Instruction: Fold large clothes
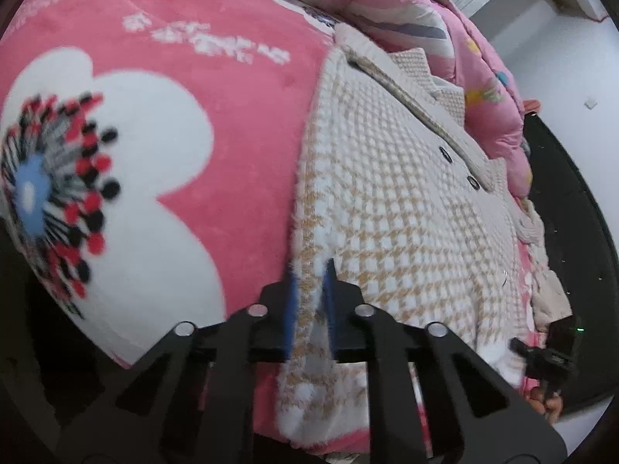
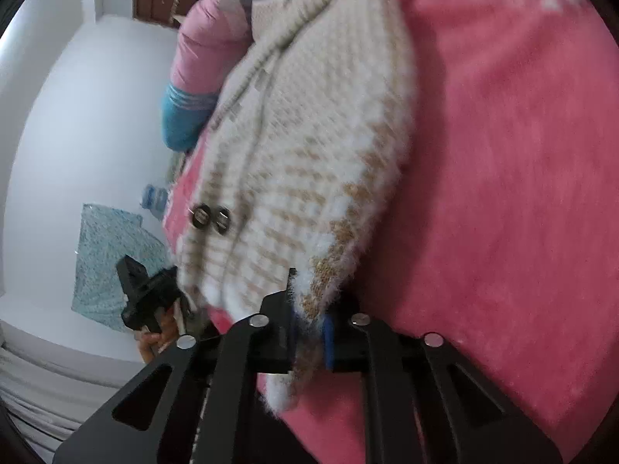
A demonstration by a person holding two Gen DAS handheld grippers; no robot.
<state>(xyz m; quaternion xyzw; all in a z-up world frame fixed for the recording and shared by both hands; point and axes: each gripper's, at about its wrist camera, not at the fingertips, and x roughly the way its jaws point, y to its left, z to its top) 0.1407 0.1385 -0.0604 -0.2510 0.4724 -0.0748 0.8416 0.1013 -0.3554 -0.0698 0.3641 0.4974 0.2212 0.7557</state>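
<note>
A cream and tan houndstooth knit cardigan (image 1: pixel 390 208) with dark buttons lies on a pink fleece blanket (image 1: pixel 216 89) with a big white flower print. My left gripper (image 1: pixel 309 290) is shut on the cardigan's near hem, with the fabric pinched between its blue pads. In the right wrist view the cardigan (image 2: pixel 309 147) hangs in folds over the pink blanket (image 2: pixel 503 193). My right gripper (image 2: pixel 307 309) is shut on another edge of the cardigan. The other gripper shows small at the lower right of the left wrist view (image 1: pixel 549 352) and at the lower left of the right wrist view (image 2: pixel 147 297).
A pink quilt (image 1: pixel 456 34) is bunched at the far side of the bed. A white wall and floor (image 2: pixel 77 123) lie to the left in the right wrist view, with a light blue patterned cloth (image 2: pixel 112 263) on the floor.
</note>
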